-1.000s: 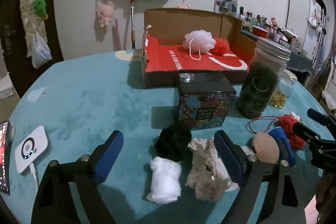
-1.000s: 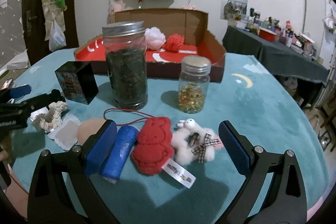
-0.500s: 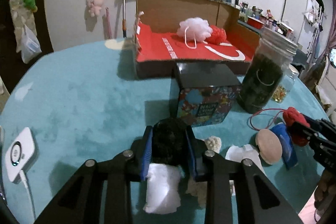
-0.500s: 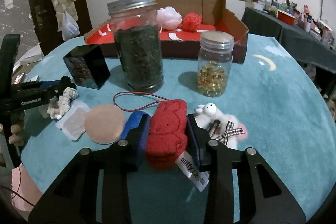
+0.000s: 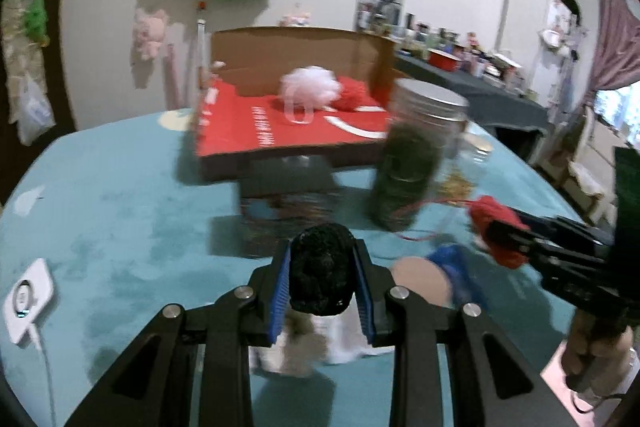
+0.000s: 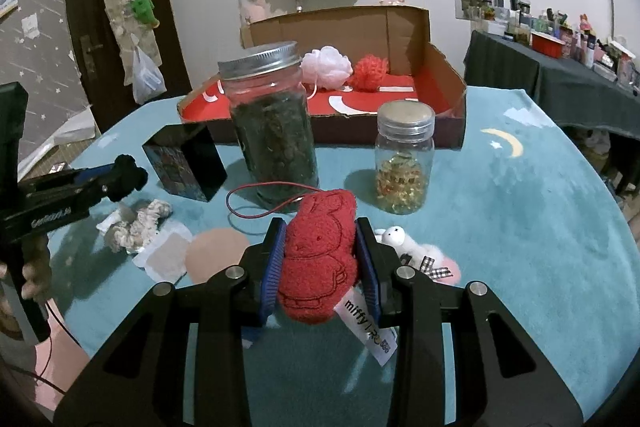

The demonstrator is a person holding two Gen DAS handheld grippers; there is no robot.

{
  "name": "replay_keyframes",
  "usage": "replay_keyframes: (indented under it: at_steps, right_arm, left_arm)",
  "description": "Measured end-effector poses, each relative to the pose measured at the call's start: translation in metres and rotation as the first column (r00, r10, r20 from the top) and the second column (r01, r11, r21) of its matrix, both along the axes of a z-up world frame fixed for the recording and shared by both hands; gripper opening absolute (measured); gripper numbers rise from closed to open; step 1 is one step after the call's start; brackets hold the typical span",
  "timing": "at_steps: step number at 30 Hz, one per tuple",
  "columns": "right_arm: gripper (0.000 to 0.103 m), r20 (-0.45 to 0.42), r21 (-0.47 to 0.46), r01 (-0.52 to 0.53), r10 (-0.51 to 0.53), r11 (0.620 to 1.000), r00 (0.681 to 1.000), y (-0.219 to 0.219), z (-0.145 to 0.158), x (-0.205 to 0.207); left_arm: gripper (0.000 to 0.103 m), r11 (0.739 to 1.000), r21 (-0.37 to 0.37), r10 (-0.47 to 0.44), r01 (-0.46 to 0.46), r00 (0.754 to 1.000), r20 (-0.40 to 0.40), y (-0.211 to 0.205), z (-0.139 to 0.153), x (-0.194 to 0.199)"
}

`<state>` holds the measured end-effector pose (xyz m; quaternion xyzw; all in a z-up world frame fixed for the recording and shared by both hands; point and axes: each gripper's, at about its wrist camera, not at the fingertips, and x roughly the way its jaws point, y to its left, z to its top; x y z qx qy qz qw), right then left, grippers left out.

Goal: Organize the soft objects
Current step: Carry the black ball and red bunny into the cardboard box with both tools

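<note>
- Left gripper [image 5: 322, 273]: its blue-padded fingers [image 5: 280, 291] pinch a black fuzzy pom-pom [image 5: 322, 275] from both sides; seen from the right wrist, the pom-pom [image 6: 128, 177] is held clear above the teal tablecloth [image 6: 520, 227].
- Right gripper [image 6: 320, 267]: closed on a red Miffy plush [image 6: 318, 259], whose white label [image 6: 366, 327] reading "miffy" hangs out below the pads; a thin red cord [image 6: 256, 191] loops from the plush toward the tall jar.
- Loose soft items on the cloth: a cream knitted piece [image 6: 138, 225], a flat white pad [image 6: 164, 255] and a round beige puff [image 6: 214, 255] lie between the two grippers; a white bunny plush with a checked bow [image 6: 416, 255] lies just beside the right gripper's right finger.
- Cardboard box [image 6: 404, 27], red-lined, stands at the far side of the table and holds a pink bath pouf [image 6: 326, 67] touching a red bath pouf [image 6: 368, 73].
- Hard items in front of the box: a tall glass jar of dark leaves [image 6: 272, 131] with a metal lid, a small jar of golden capsules [image 6: 404, 163], and a black patterned cube box [image 6: 184, 163].
- A white device with a cable [image 5: 26, 299] lies at the table's left edge.
- The left wrist view is motion-blurred.
</note>
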<state>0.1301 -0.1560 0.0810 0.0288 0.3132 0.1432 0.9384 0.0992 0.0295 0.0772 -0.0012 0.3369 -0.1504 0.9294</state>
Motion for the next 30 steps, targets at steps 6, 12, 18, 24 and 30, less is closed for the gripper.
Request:
replay_keyframes:
  at_steps: [6, 12, 18, 24, 30]
  right_arm:
    - [0.033, -0.013, 0.044, -0.027, 0.027, 0.999, 1.000, -0.002, -0.001, 0.001]
    - [0.033, -0.022, 0.082, -0.063, 0.065, 0.995, 0.998, 0.001, 0.000, 0.005]
    - [0.033, -0.031, 0.094, -0.079, 0.082, 0.992, 0.996, 0.003, -0.001, 0.009]
    - [0.033, -0.036, 0.101, -0.083, 0.087, 0.991, 0.996, 0.003, -0.003, 0.011]
    - [0.033, -0.043, 0.115, -0.068, 0.073, 0.991, 0.996, -0.009, 0.002, 0.011]
  left_arm:
    - [0.031, 0.995, -0.021, -0.103, 0.102, 0.994, -0.033, -0.033, -0.008, 0.003]
    - [0.031, 0.988, -0.041, -0.151, 0.149, 0.986, -0.066, -0.051, -0.016, 0.010]
    - [0.031, 0.987, -0.051, -0.158, 0.154, 0.983, -0.090, -0.057, -0.020, 0.016]
    - [0.031, 0.988, -0.061, -0.150, 0.144, 0.984, -0.100, -0.051, -0.018, 0.016]
    - [0.031, 0.991, -0.091, -0.109, 0.099, 0.988, -0.110, -0.024, -0.008, 0.017]
